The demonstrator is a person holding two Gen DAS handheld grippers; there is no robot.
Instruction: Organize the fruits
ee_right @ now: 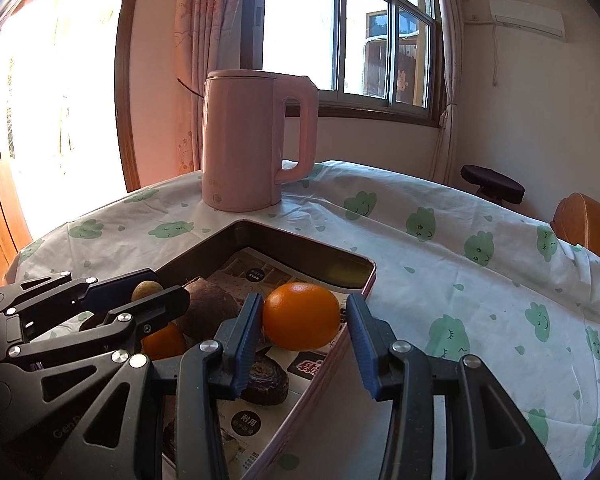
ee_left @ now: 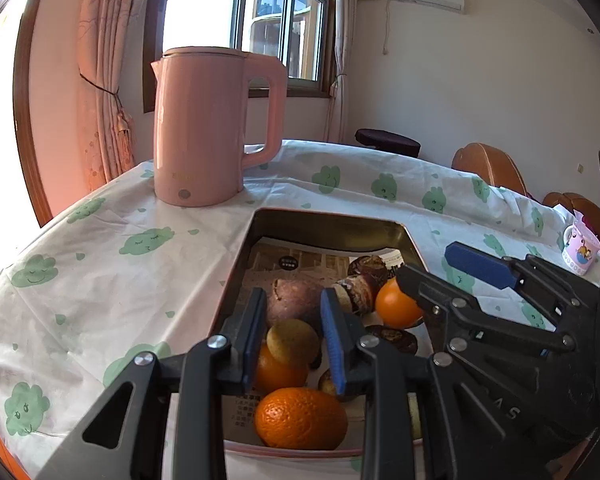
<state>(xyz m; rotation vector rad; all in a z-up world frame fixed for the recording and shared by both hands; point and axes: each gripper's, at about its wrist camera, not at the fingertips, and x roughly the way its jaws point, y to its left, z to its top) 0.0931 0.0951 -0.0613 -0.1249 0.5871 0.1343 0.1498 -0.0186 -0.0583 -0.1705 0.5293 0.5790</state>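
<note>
A metal tray [ee_left: 332, 227] lined with printed paper holds several fruits: oranges [ee_left: 300, 418], a yellow-brown kiwi [ee_left: 293, 341], a purple-brown round fruit [ee_left: 294, 300] and dark brown ones [ee_left: 360, 290]. My left gripper [ee_left: 294, 342] hovers over the tray with its jaws on either side of the kiwi, which still lies on an orange; a grip cannot be told. My right gripper [ee_right: 306, 332] is open, with an orange [ee_right: 302, 316] between its fingers, untouched, by the tray's rim [ee_right: 364, 284]. Each gripper shows in the other's view: the right one [ee_left: 452, 268], the left one [ee_right: 140, 292].
A pink electric kettle [ee_left: 208, 128] stands behind the tray on the cloud-patterned tablecloth [ee_left: 100, 260]. A small pink cup [ee_left: 580, 248] sits at the table's right edge. Wooden chairs [ee_left: 488, 168] and a dark stool [ee_left: 388, 142] stand beyond the table, by the window wall.
</note>
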